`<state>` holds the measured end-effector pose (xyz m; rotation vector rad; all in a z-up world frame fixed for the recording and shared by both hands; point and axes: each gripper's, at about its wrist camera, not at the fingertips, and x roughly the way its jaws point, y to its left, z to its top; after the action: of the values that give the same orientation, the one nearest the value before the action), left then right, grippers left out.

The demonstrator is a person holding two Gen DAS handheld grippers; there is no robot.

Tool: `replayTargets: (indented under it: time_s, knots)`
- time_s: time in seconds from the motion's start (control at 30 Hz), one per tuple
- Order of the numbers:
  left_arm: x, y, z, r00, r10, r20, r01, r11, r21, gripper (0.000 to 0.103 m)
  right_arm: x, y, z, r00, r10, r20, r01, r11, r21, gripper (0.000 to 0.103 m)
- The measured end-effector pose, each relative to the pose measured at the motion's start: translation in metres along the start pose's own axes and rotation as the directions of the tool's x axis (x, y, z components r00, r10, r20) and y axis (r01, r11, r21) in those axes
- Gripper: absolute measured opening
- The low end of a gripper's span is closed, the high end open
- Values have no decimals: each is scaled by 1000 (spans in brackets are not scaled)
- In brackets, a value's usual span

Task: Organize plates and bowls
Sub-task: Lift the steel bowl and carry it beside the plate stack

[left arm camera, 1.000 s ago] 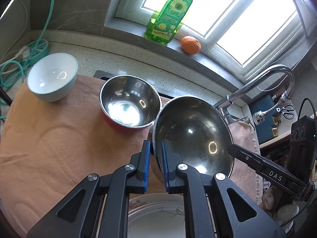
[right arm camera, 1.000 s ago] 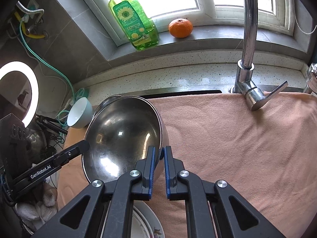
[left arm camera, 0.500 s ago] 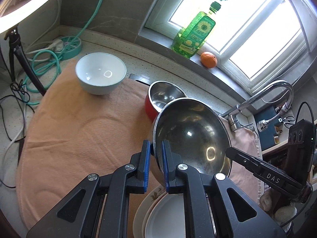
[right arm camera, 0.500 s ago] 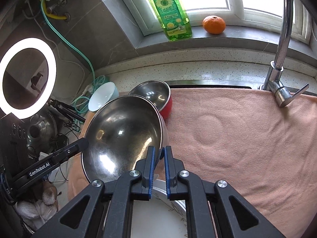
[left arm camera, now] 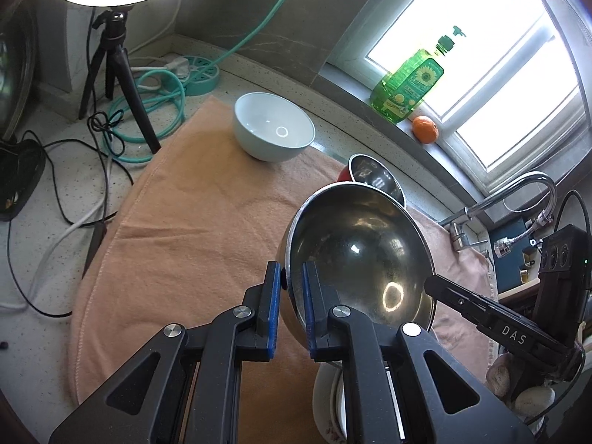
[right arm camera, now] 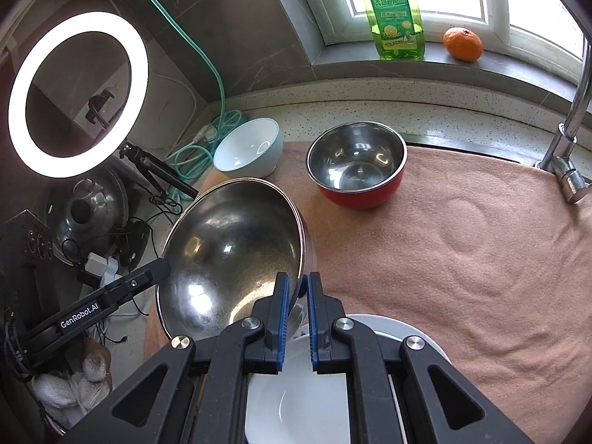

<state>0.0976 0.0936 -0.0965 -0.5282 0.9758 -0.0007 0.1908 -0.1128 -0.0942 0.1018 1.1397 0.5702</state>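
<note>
Both grippers hold one large steel bowl by opposite rims, tilted and lifted above the peach towel. My left gripper is shut on its near-left rim. My right gripper is shut on its right rim, and the bowl fills the left of the right wrist view. A red bowl with steel inside and a pale blue bowl stand farther back on the towel. A stack of white plates lies below the grippers.
A green soap bottle and an orange sit on the windowsill. The tap stands at the right. A ring light on a tripod, cables and a teal hose crowd the left counter.
Both grippers have lifted the large steel bowl up and back toward me, away from the red bowl. More of the towel, the counter and the plate stack shows now.
</note>
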Motion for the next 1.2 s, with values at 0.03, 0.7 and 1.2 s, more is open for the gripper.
replayTargets:
  time_s: [0.03,0.7,1.2]
  knots:
    - [-2,4,-1,1000,3,2,-3,1000,-5,10,2,3,-2,1000,3,-6,-3,1000,-4,9]
    - [-37,64,-41,998,58,17,-56,993,-104,10,38,54,-51,991,49,-129,-56,997,-58,9]
    - [-33,88,-55,997,77,-13,-78,986,-145,10,44,68,-72,983,79,-168,-94,992,-80,10]
